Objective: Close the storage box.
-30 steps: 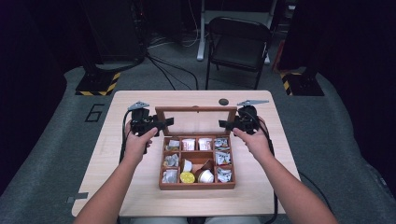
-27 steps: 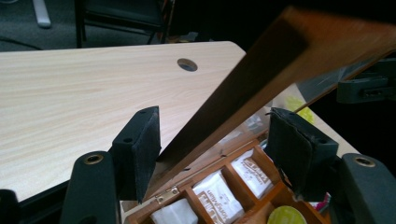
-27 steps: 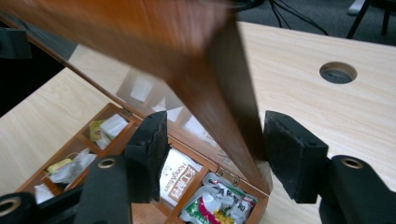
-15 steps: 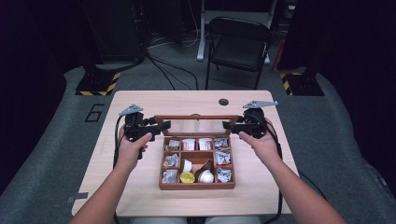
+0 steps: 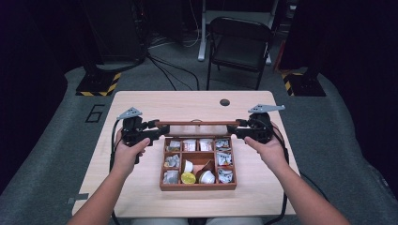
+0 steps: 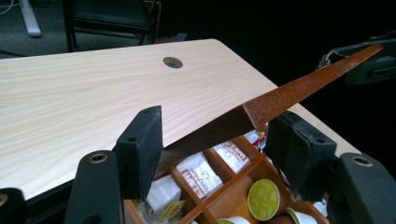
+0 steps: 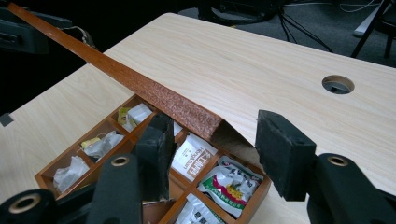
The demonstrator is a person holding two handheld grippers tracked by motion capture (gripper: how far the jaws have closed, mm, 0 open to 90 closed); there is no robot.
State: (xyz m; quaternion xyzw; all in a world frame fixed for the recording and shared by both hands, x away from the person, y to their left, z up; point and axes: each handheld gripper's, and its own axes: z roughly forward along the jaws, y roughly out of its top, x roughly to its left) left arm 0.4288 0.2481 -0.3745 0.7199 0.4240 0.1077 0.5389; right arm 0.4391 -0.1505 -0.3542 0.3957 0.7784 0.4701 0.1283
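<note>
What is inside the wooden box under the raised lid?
The wooden box holds white packets, a colourful sachet and round pods. The lid hides part of the back row.

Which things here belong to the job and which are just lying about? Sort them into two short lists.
Job in hand:
- wooden box of tea bags and pods
- its raised lid, upright
- left hand-held gripper, open around one lid end
- right hand-held gripper, open around the other

Lying about:
- folding chair
- cables on the floor
- hole in the table
</note>
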